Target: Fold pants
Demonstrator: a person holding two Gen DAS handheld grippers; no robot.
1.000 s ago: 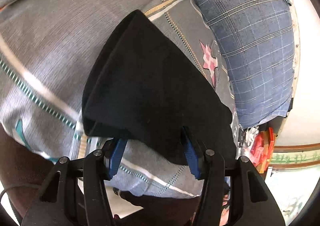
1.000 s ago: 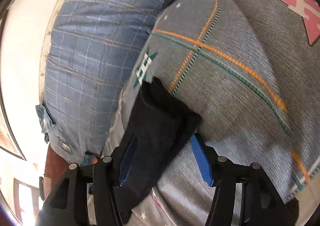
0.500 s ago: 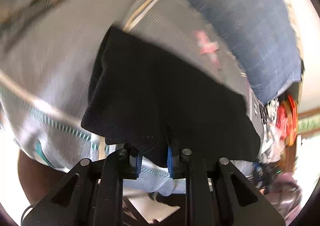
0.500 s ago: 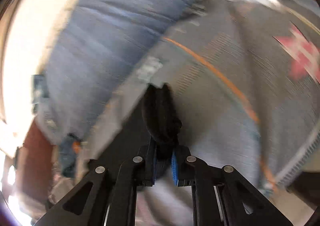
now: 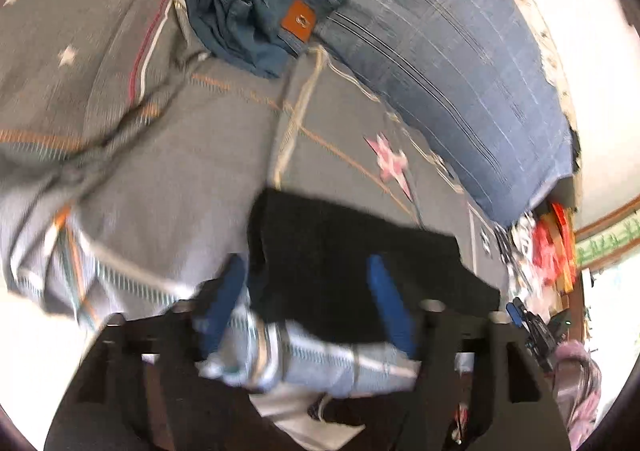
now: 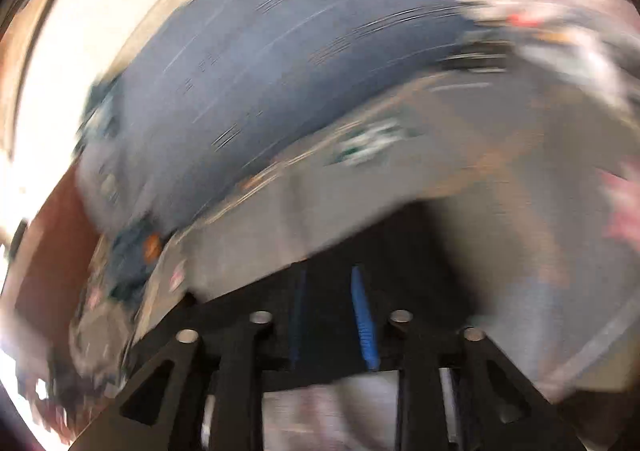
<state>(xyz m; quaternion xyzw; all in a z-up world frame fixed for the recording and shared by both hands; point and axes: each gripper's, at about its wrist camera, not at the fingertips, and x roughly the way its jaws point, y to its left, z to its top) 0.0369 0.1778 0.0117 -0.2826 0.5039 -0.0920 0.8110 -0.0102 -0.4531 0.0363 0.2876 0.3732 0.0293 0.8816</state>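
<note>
Both claws are hanging over the folded black pants and both are spreading. Left gripper (image 5: 308,303) is pointing steeply down at the near edge of the bed, its blue pads (image 5: 386,303) standing wide apart and its jaws opening; the black pants (image 5: 352,267) are lying behind and between those pads, yet neither pad is pressing on the cloth, so nothing is being held there. Those pants are resting as a compact dark bundle on the grey patterned bedspread (image 5: 192,171), close to its near edge, where the cover is dropping off in pale striped folds. Farther up the bed a crumpled pair of blue jeans (image 5: 256,19) with a tan leather patch is sitting against a long blue checked pillow (image 5: 448,63), and a pink star motif is showing on the cover between the pillow and the black bundle. Right gripper (image 6: 332,315) is appearing in a heavily smeared picture; its jaws are opening too, its blue pads (image 6: 362,323) standing only narrowly apart, with dark cloth, probably the same pants (image 6: 420,247), lying just beyond and around the tips. Whether any fabric is being pinched there is hard to judge through the blur, though a clear gap is showing between the pads. Beyond it the blue pillow and grey bedspread are streaking across the frame.
</note>
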